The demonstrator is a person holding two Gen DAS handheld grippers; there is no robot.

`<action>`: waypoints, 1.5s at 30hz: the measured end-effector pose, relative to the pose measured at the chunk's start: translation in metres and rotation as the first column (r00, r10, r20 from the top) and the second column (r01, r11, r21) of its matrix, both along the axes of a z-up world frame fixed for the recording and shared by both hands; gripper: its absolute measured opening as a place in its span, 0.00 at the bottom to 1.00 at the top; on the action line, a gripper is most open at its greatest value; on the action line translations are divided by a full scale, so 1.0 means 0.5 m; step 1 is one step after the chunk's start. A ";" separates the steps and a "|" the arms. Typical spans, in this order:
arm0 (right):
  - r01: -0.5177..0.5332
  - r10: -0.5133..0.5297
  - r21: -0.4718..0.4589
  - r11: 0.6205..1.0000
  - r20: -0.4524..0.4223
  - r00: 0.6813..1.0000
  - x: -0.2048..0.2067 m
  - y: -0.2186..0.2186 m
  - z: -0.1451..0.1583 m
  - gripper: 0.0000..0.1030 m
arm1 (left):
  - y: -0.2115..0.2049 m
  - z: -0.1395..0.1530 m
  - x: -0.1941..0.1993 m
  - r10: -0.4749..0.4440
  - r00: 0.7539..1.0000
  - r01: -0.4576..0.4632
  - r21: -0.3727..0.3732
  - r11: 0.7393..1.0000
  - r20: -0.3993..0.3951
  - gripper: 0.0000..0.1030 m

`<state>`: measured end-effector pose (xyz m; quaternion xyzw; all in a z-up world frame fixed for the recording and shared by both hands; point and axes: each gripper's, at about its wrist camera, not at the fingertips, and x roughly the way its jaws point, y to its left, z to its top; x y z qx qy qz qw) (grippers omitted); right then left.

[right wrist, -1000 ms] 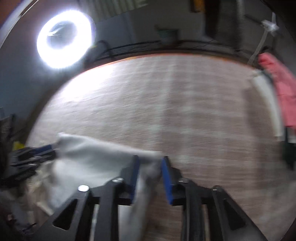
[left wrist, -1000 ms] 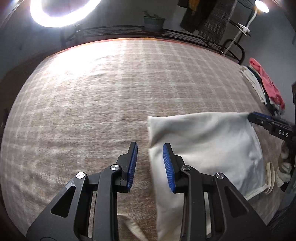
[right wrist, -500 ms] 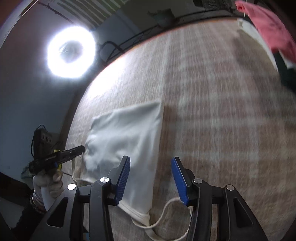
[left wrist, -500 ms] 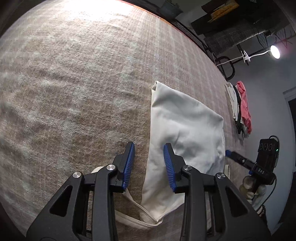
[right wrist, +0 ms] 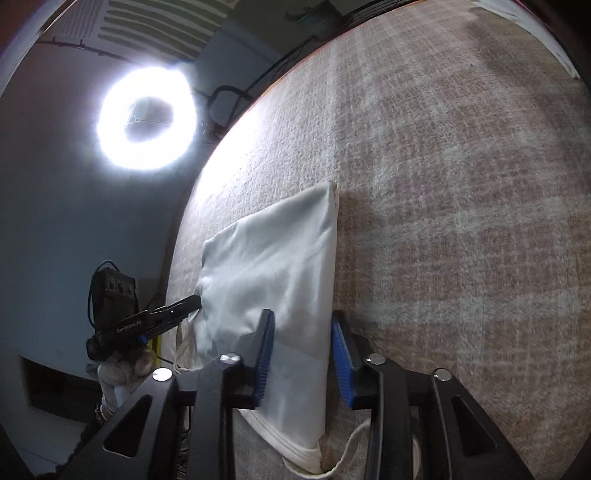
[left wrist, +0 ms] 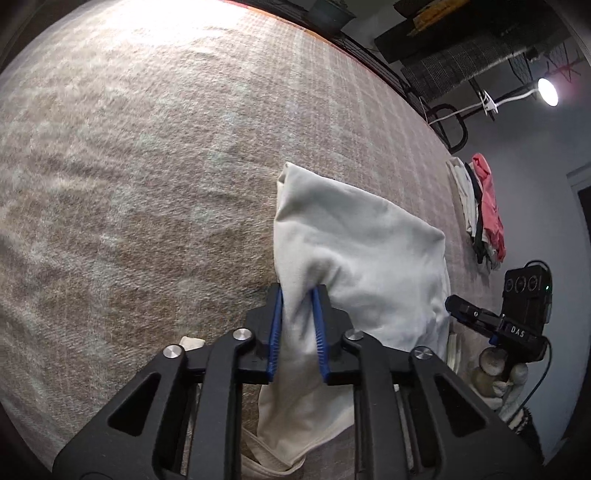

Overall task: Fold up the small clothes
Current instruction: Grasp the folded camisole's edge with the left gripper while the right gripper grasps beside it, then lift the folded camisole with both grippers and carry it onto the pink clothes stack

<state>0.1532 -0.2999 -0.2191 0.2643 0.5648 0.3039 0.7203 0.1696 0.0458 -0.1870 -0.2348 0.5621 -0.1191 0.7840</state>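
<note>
A cream-white folded garment [left wrist: 354, 258] lies on the beige checked cloth surface [left wrist: 147, 166]. My left gripper [left wrist: 297, 328] is shut on the garment's near left edge, and the fabric bunches between its blue pads. The right gripper shows in the left wrist view [left wrist: 476, 317] at the garment's right edge. In the right wrist view my right gripper [right wrist: 303, 358] is open and straddles the near right edge of the garment [right wrist: 277, 266]. The left gripper shows there [right wrist: 162, 317] at the garment's left edge. Thin straps [right wrist: 351, 443] trail from the near hem.
A pile of clothes, with a red one [left wrist: 487, 206] on top, lies at the right edge of the surface. A ring light [right wrist: 146, 118] glows past the far edge. A dark rack with a potted plant [left wrist: 328, 14] stands behind.
My left gripper has shut on the garment's left edge and lifted it slightly. My right gripper has moved forward over the right edge, still open.
</note>
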 end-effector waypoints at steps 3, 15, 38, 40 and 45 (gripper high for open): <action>-0.012 0.013 -0.053 0.999 0.015 1.000 0.002 0.016 0.012 0.09 | -0.016 0.010 -0.003 -0.016 1.000 0.015 0.057 0.998 0.026 0.07; -0.002 0.051 -0.235 0.972 0.203 0.978 -0.024 0.072 0.125 0.04 | -0.083 0.094 -0.019 -0.075 0.983 0.047 0.162 0.986 0.167 0.05; 0.287 -0.098 -0.392 0.874 0.436 0.895 -0.029 -0.259 0.309 0.03 | -0.487 0.228 0.112 -0.289 0.889 0.258 0.132 0.957 0.355 0.04; 0.316 -0.114 -0.404 0.859 0.450 0.886 -0.015 -0.307 0.318 0.03 | -0.543 0.243 0.137 -0.320 0.868 0.282 0.153 0.947 0.379 0.04; 0.395 -0.147 -0.449 0.802 0.491 0.859 0.035 -0.409 0.345 0.03 | -0.677 0.269 0.196 -0.367 0.828 0.317 0.186 0.930 0.425 0.04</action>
